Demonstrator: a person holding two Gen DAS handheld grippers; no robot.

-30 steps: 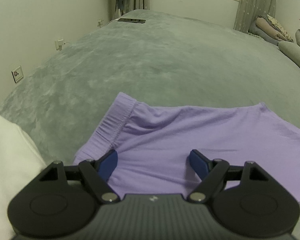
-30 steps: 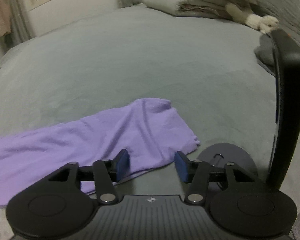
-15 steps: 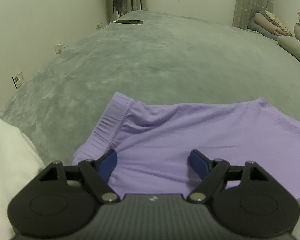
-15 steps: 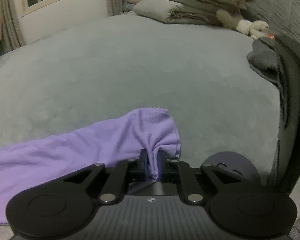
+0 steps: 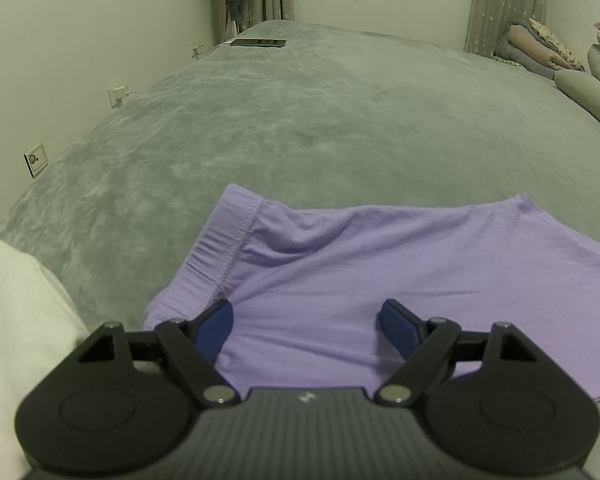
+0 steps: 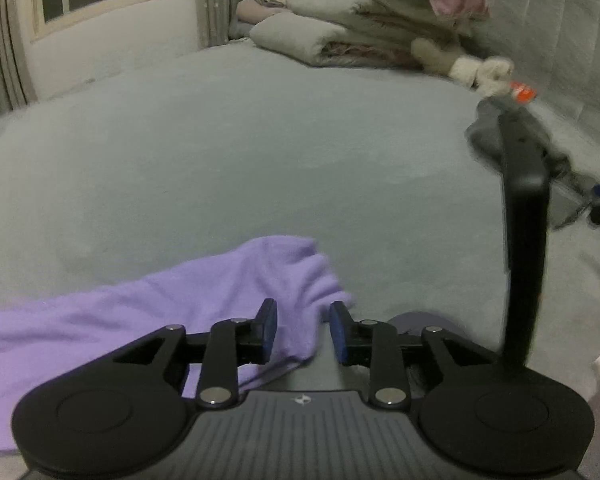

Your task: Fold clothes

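Flat lilac knit garment with elastic waistband [image 5: 380, 272] lies spread on grey plush bedspread [image 5: 300, 120]. Left gripper [image 5: 305, 320] jaws wide apart above waistband end. Right gripper [image 6: 303, 330] jaws just reopening, partly apart; garment's corner lies loosely between pads, unclamped.

The shorts [image 5: 400, 280] in the lower middle of the frame are plain lilac. The bed cover [image 5: 300, 120] is grey-green. The pads [image 5: 214, 326] are dark blue, the curtain [image 5: 508, 4] at upper right has small star prints.
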